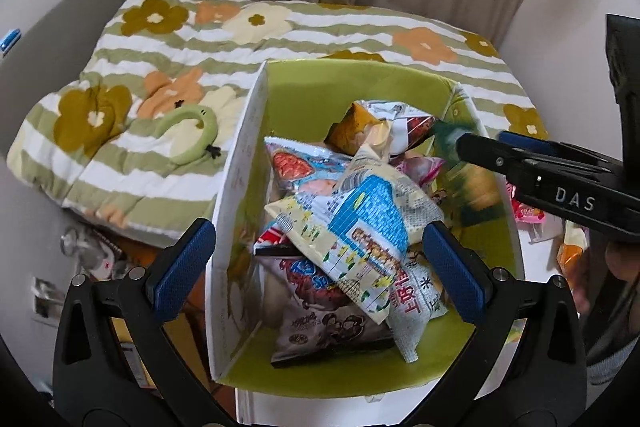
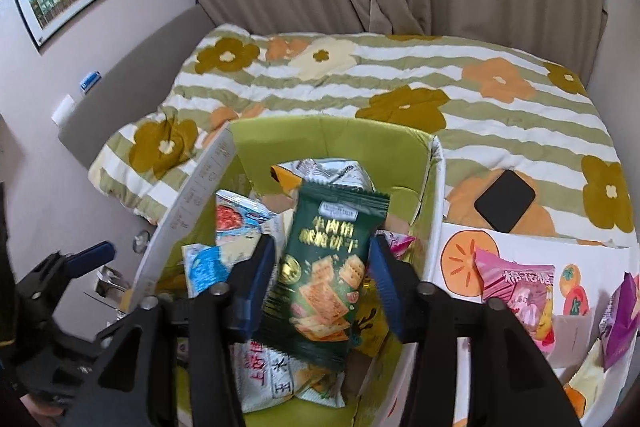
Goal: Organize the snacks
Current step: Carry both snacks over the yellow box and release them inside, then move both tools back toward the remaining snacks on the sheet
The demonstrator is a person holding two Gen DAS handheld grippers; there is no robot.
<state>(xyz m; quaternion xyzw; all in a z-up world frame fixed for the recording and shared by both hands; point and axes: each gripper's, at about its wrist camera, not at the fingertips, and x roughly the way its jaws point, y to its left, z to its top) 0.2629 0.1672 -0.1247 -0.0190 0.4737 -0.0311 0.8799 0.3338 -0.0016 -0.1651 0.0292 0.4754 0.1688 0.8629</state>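
The right gripper (image 2: 322, 285) held a glossy green cracker packet (image 2: 326, 275) between its blue ribbed fingers above the lime-lined box (image 2: 332, 131). The left gripper (image 1: 320, 267) stood wide over crinkly packets (image 1: 352, 227).

A bed (image 2: 400, 79) carries a striped quilt (image 2: 480, 123) with brown and orange flowers. On the quilt, a black phone-like slab (image 2: 505, 201) lies at 3 o'clock in the right wrist view, and a green ring-shaped plush (image 1: 188, 135) lies at 9 o'clock in the left wrist view. The green-lined box (image 1: 320, 95) of snack packets sits nearer, its far wall against the quilt
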